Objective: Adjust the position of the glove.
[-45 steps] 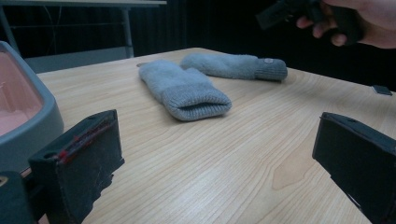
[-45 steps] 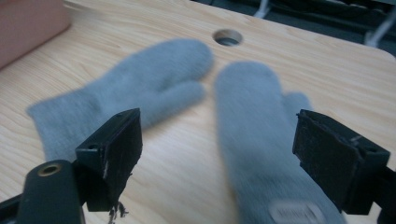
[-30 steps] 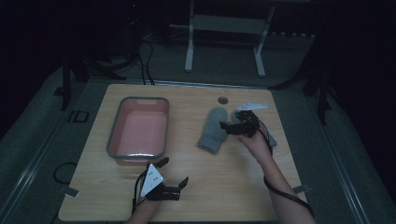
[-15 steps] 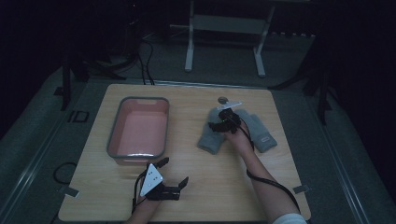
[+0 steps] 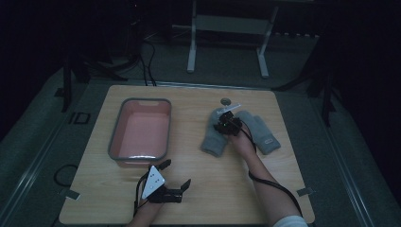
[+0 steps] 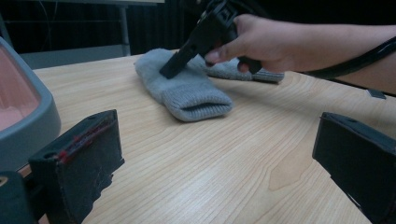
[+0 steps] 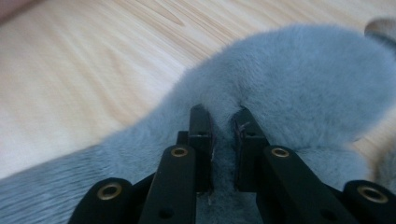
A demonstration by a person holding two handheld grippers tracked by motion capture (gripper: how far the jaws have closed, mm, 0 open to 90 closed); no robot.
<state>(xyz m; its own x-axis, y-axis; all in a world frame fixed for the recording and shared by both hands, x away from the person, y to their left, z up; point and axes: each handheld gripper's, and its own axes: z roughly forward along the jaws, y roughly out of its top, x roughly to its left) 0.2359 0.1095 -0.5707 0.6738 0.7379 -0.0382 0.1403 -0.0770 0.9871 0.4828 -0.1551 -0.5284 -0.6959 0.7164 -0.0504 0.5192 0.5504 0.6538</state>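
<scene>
Two grey mittens lie side by side at the table's far right. My right gripper [image 5: 222, 126] points down onto the left mitten [image 5: 210, 141]. In the right gripper view its jaws have just been closing, and the gripper [image 7: 223, 116] now pinches a fold of the fuzzy mitten [image 7: 303, 79]. The other mitten [image 5: 263, 133] lies free just to the right. The left gripper view shows the pinched mitten [image 6: 187, 88] flat on the wood under the right gripper [image 6: 170, 70]. My left gripper [image 5: 176, 173] rests near the front edge, open with nothing between its fingers.
A pink tub with a grey rim [image 5: 109, 150] stands left of centre and looks empty; its corner [image 6: 32, 107] is close to my left gripper. A small round object [image 5: 225, 100] lies behind the mittens. A stand and cables sit on the floor beyond the table.
My right gripper moved left and down from over the right mitten onto the left mitten, and its jaws closed on it. The left gripper stayed put.
</scene>
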